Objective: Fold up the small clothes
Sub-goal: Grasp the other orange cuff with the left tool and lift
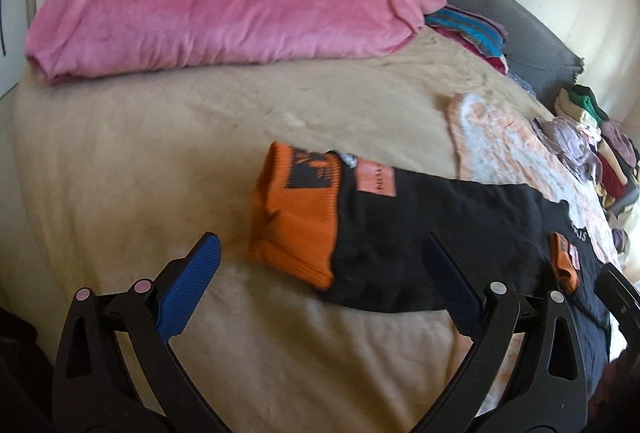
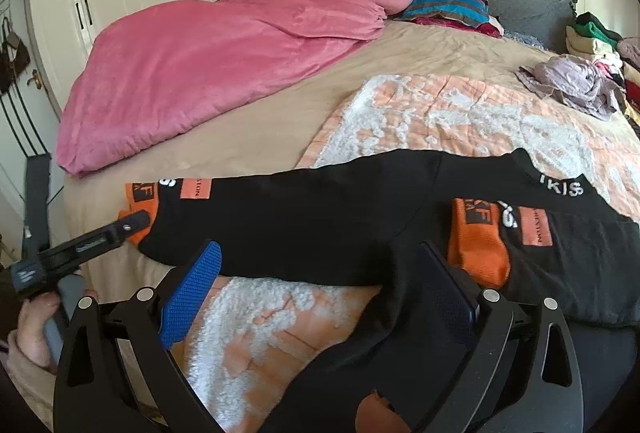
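Two grippers are hovering with fingers apart over the black sweater (image 2: 320, 217) lying flat on the bed (image 2: 260, 121). Left gripper (image 1: 320, 285) is nearing the orange cuff (image 1: 296, 217); right gripper (image 2: 316, 285) is straddling the sweater's body. Judged: sleeve fold beginning; next, pinching the cuff.

On the black top (image 2: 304, 217) we read white letters "KIS" (image 2: 566, 189) along the collar band; a letter before them is cut off. Each orange cuff (image 2: 476, 245) carries a black block with "KF" (image 2: 478, 219), and beside it a salmon patch (image 2: 536, 227) with small dark print ending in "STON". The patch on the other sleeve (image 2: 195, 188) shows the same "STON". In the left wrist view the patch print (image 1: 376, 179) is too blurred for us to read.
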`<state>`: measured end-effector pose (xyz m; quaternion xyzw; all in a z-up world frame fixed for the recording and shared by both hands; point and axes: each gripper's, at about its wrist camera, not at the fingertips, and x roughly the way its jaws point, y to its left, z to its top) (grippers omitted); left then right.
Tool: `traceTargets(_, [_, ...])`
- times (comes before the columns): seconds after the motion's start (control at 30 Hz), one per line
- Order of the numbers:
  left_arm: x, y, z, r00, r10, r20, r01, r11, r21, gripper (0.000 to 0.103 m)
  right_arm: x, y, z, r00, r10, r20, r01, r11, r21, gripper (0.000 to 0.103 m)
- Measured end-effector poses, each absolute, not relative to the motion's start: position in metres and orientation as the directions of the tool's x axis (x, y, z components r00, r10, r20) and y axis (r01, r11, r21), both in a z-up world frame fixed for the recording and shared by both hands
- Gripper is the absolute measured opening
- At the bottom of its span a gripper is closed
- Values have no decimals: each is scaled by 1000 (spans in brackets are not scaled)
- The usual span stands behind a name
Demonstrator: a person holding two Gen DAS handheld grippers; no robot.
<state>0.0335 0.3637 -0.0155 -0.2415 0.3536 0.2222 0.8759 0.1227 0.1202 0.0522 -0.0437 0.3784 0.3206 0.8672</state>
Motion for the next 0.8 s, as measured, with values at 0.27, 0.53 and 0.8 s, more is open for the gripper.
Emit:
traceTargets(0.27, [50, 367, -40, 679, 153, -718, -530, 779, -335, 71, 124, 99, 46, 501, 519, -693, -544, 811, 214, 97])
traceTargets(0.53, [61, 362, -38, 727, 99, -680, -489, 769, -411, 8, 134, 33, 48, 550, 475, -687, -435, 865, 250, 97])
traceTargets(0.8, [72, 333, 15, 796, -5, -606, -353, 808, -471, 7, 145, -40, 39, 594, 418, -687, -293, 908, 300, 97])
